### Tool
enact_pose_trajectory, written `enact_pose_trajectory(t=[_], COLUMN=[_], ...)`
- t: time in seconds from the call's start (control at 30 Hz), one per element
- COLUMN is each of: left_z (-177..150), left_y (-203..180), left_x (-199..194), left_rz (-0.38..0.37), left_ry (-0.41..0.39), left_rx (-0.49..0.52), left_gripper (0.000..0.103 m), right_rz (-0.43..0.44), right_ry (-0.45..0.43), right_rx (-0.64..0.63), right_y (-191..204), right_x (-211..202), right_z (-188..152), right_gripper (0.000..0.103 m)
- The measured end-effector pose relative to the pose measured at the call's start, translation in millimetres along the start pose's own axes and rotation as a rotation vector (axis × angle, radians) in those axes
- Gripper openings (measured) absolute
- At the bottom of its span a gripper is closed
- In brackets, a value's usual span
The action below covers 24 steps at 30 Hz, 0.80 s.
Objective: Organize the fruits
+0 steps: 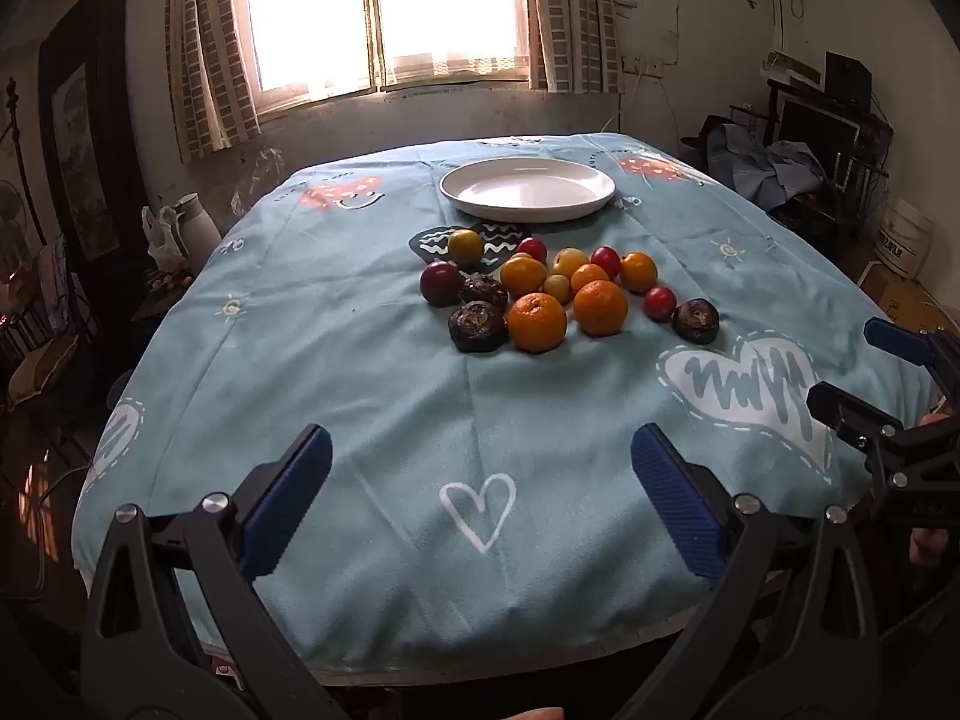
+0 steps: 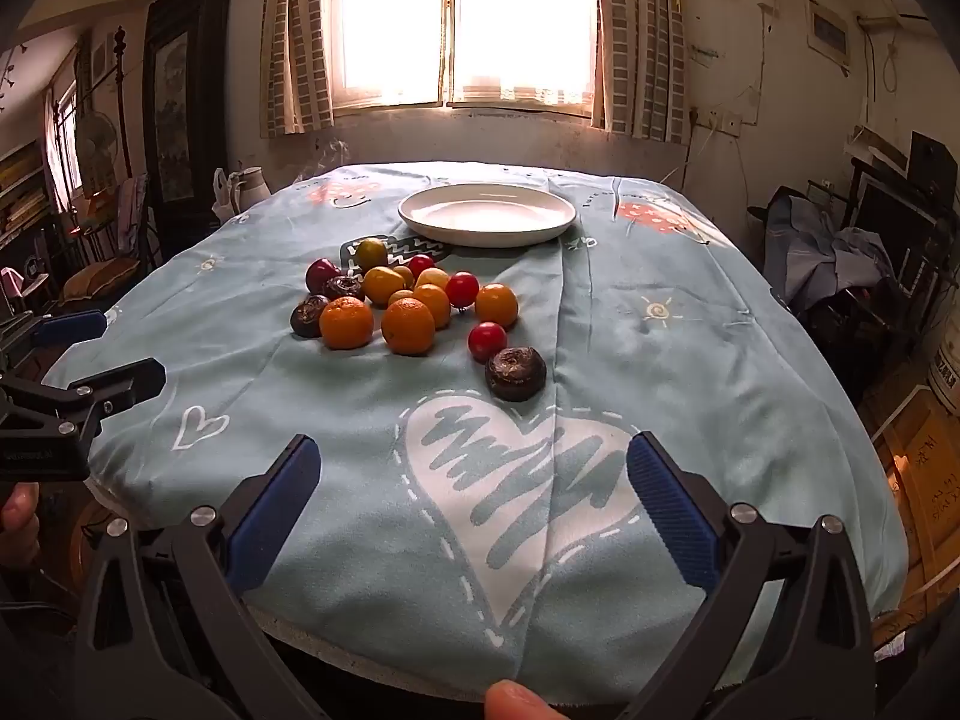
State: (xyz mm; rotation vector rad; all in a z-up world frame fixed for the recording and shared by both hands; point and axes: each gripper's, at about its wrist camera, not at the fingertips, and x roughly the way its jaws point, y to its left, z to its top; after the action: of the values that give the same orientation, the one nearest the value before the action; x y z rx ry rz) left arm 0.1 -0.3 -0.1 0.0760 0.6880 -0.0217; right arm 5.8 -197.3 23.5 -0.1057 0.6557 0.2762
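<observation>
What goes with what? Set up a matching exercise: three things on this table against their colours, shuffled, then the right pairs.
Things:
1. plate
2. nearest fruit to the right gripper
3. front-left round fruit

Colours:
A. orange
B. dark brown
C. white

Pairs: 1-C, 2-B, 3-A.

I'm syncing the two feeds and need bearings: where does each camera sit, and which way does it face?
Left wrist: behind the open left hand-held gripper at the table's near edge, facing the window; the right hand-held gripper shows at right.
Right wrist: behind the right one, same facing; the left one and a fingertip show.
Shared: round white plate, pile of oranges and small fruits, blue patterned tablecloth.
</observation>
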Motion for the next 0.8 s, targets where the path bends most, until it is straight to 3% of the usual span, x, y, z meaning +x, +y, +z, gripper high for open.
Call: enact_pose_trajectory(t=[0.8], left_z=[-0.7], left_y=[-0.9], left_x=[-2.9], left_rz=[0.010], left_ry=[-0.006], left_rx=[-0.003], left_gripper=[0.101], right_rz=[0.000], right_ry=[0.007], right_rx=[0.001], right_y=[0.1], right_x=[-0.9], right_z=[-0.9], right_gripper=[0.102])
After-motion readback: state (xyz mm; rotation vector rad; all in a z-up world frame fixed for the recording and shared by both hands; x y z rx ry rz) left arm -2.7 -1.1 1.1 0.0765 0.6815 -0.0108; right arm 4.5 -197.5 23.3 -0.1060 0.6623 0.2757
